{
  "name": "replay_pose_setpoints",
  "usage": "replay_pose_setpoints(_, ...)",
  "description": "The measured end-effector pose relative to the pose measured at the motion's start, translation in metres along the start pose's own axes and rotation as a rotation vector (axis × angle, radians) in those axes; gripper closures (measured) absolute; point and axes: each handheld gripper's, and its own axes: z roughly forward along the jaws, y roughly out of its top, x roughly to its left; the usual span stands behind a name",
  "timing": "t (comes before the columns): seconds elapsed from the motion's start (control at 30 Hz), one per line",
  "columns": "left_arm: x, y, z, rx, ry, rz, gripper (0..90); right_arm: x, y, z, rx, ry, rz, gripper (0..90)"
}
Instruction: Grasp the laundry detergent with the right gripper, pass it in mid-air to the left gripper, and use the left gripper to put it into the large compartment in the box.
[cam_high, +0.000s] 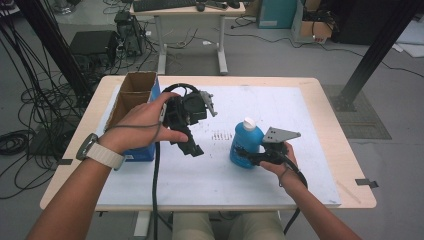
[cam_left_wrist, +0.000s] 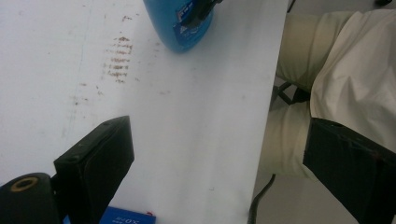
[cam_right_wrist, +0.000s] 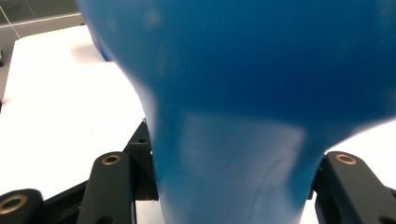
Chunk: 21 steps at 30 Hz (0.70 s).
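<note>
- Right hand-held gripper (cam_high: 248, 156), about 5 o'clock on the bench (cam_high: 320, 95): jaws clamped on the lower body of the blue bottle (cam_high: 246, 144), one jaw each side in the right gripper view. Bottle stands upright on the white mat (cam_high: 200, 185).
- Bottle handling, my read: rigid plastic, smooth sides, likely slippery; filled with liquid so moderately heavy, and bottom-weighted. Walls may flex under a hard squeeze.
- Best hold: low on the body or at the narrowing waist, where the jaws sit now. White cap (cam_high: 249, 123) looks shut; avoid lifting by it.
- Left hand-held gripper (cam_high: 196, 150), near bench centre, held above the mat: jaws wide apart, nothing between them.
- Bottle label (cam_left_wrist: 184, 18): dark patch with white print, unreadable in the left gripper view.
- Blue box (cam_left_wrist: 127, 217) at the mat's 9 o'clock edge: white print, looks like "20", rest illegible.
- Cardboard carton (cam_high: 135, 92) at 10 o'clock, open top, no writing visible.
</note>
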Motion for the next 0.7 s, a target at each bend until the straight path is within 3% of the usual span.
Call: replay_pose_setpoints(0.7,0.0003,0.0002,0.0003,-0.003,0.002,-0.001,9.0,-0.0001,-0.0001,-0.0001,0.000,0.001,0.002,43.5)
